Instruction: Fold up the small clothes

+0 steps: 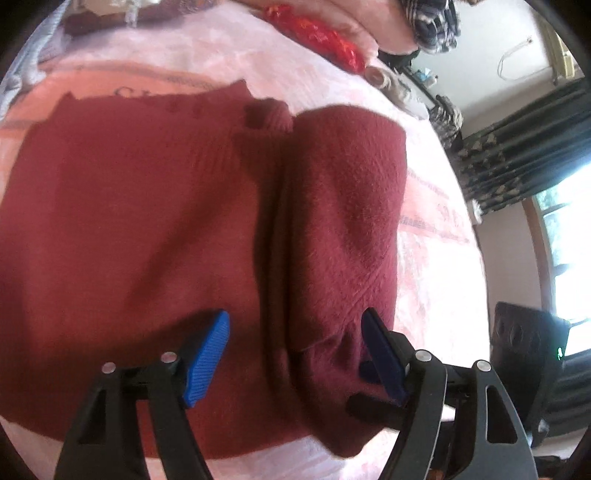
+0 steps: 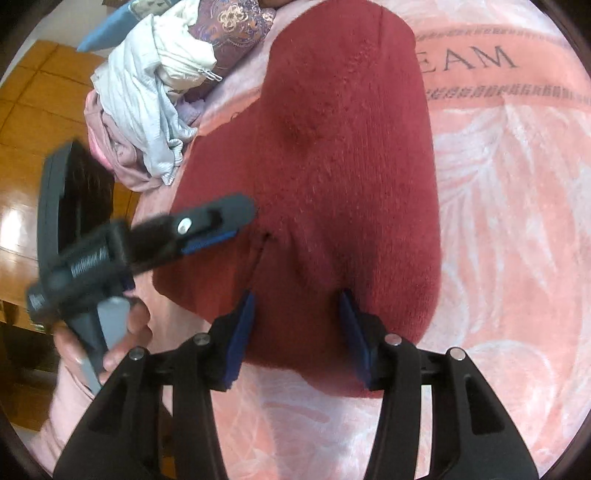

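A dark red knit sweater (image 1: pixel 147 221) lies spread on a pink blanket (image 1: pixel 436 280). Its right side is folded over the body as a thick flap (image 1: pixel 343 192). My left gripper (image 1: pixel 295 332) hovers open and wide over the sweater's near part, its right pad (image 1: pixel 380 350) at the flap's lower edge. In the right wrist view the sweater (image 2: pixel 351 147) runs away from me. My right gripper (image 2: pixel 297 325) stands open astride its near end, cloth between the pads. The left gripper (image 2: pixel 229 225), held by a hand (image 2: pixel 118 347), reaches in over the sweater's left edge.
A heap of white, lilac and pink clothes (image 2: pixel 147 96) lies at the blanket's far left, with wooden floor (image 2: pixel 33 110) beyond. A red patterned cloth (image 1: pixel 314 33) and a plaid garment (image 1: pixel 436 22) lie at the far edge. Dark curtains (image 1: pixel 524 147) and a black object (image 1: pixel 524 350) stand to the right.
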`<state>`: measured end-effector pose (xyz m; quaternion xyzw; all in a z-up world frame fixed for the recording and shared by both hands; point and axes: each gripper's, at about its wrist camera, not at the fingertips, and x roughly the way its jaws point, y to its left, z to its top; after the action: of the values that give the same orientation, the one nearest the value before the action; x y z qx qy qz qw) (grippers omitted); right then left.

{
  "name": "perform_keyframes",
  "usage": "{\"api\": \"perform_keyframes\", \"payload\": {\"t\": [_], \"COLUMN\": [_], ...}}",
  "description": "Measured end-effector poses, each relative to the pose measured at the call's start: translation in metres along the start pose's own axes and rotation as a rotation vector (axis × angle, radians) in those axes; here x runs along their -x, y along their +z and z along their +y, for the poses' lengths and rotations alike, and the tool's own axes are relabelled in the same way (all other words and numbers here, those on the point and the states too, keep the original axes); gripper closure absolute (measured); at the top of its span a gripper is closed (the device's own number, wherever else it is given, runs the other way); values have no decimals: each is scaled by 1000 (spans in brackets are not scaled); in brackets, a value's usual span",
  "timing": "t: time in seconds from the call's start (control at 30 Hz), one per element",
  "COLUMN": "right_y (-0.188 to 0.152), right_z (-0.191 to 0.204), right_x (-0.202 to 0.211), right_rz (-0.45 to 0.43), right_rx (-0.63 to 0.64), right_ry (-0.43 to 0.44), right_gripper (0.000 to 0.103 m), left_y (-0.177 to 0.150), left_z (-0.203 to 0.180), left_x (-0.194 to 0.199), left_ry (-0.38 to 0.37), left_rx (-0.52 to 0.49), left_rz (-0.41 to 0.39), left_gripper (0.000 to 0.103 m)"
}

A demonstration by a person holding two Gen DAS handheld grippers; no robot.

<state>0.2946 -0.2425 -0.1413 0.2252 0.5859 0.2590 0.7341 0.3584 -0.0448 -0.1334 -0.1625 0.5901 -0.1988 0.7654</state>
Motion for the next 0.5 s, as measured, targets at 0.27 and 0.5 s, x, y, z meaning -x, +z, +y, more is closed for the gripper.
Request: {"api": "perform_keyframes", "payload": {"t": [0.27, 0.5], "right_y": [-2, -6], "right_z": [-3, -11], "right_x": [6, 23], "right_rz": [10, -9], "right_rx": [29, 2], "right_ry": [-27, -95], "right_gripper": [55, 49], "left_y": [2, -6], "left_z": [-6, -4], "left_x": [-22, -15], "left_ry": [31, -6], "left_rx": [-33, -33], "left_rz": [18, -42], "left_gripper": [47, 87]}}
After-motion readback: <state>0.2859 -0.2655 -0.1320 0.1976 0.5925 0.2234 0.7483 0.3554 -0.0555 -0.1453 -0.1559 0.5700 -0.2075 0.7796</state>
